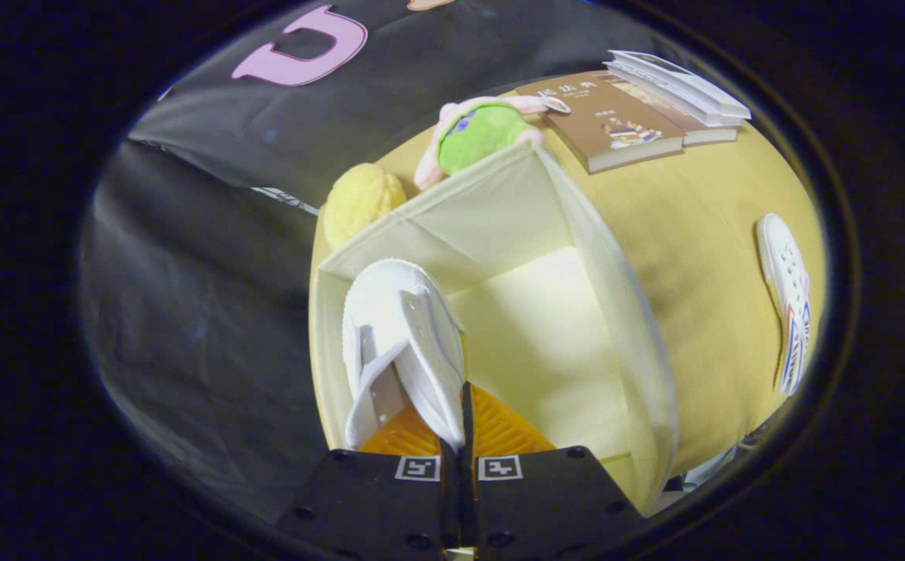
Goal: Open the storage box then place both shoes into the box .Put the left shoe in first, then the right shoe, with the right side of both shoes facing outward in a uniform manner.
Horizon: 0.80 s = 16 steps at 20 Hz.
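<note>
Gripper (pixel 460 448): fingers pinching the white shoe's (pixel 402 351) upper edge, carrying it hanging over the box (pixel 632 327).
Box: standing open, apparently awaiting this first shoe.
Second shoe (pixel 787 300): lying on the table (pixel 702 226) beside the box.

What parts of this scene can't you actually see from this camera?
- Held shoe: its heel end is hidden by the fingers gripping it.
- Box: its near floor is covered by shoe and fingers.
- Plush toy: its lower half sits behind the box rim.
- Second shoe: distorted, details unclear.
</note>
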### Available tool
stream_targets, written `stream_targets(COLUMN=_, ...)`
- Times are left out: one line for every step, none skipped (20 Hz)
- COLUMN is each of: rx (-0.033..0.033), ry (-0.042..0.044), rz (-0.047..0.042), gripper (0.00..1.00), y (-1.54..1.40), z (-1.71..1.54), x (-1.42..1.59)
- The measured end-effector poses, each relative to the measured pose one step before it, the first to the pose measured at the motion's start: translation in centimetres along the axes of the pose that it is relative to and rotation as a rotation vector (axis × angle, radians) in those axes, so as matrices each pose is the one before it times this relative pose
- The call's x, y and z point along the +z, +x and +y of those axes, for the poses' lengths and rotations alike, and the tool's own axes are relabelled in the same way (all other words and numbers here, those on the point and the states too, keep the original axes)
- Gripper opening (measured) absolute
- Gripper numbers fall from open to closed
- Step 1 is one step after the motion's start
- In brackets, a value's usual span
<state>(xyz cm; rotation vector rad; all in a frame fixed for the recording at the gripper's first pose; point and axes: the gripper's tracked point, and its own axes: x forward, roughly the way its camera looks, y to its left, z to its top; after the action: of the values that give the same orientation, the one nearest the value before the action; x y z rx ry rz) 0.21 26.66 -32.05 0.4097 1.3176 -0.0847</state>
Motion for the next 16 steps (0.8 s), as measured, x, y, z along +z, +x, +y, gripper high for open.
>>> stream_targets(rx=-0.01532, ry=0.01394, rz=-0.01589, gripper=0.04, y=0.399, z=-0.055, x=0.122)
stream_targets(rx=-0.00878, ry=-0.00273, rz=-0.00553, gripper=0.04, y=0.171, z=0.096, x=0.013)
stream_targets(rx=0.00002, ry=-0.00818, rz=0.00295, gripper=0.04, y=0.152, z=0.216, x=-0.166)
stream_targets(rx=0.00472, ry=-0.01974, rz=0.01315, gripper=0.1, y=-0.101, z=0.169, x=-0.134)
stream_targets(rx=0.01935, ry=-0.01258, rz=0.01144, gripper=0.17, y=0.495, z=0.325, x=-0.352)
stream_targets(rx=0.01948, ry=-0.02328, rz=0.01853, gripper=0.24, y=0.144, z=0.303, x=-0.45)
stream_targets(rx=0.00317, ry=-0.0377, rz=0.01888, gripper=0.3, y=-0.006, z=-0.383, x=-0.335)
stream_targets(rx=-0.01038, ry=-0.03491, rz=-0.01619, gripper=0.37, y=-0.528, z=-0.655, x=0.215)
stream_targets(rx=-0.00003, ry=-0.02783, rz=-0.01808, gripper=0.42, y=-0.553, z=-0.578, x=0.573)
stream_targets(rx=0.03299, ry=-0.01611, rz=-0.02032, gripper=0.47, y=-0.6, z=0.13, x=0.443)
stream_targets(rx=0.07368, ry=0.00376, rz=-0.0058, gripper=0.58, y=-0.871, z=0.912, x=0.589)
stream_targets(rx=0.06926, ry=0.00945, rz=0.00247, gripper=0.68, y=-1.024, z=1.212, x=0.403)
stream_targets(rx=0.01625, ry=-0.02281, rz=-0.01064, gripper=0.79, y=-1.189, z=0.436, x=0.648)
stream_targets(rx=0.01488, ry=-0.04206, rz=-0.01988, gripper=0.9, y=-1.447, z=0.434, x=0.776)
stream_targets(rx=0.01692, ry=-0.03732, rz=-0.01424, gripper=1.0, y=-1.175, z=0.232, x=0.659)
stream_targets(rx=0.02444, ry=-0.02427, rz=-0.01155, gripper=1.0, y=-0.924, z=-0.045, x=0.413)
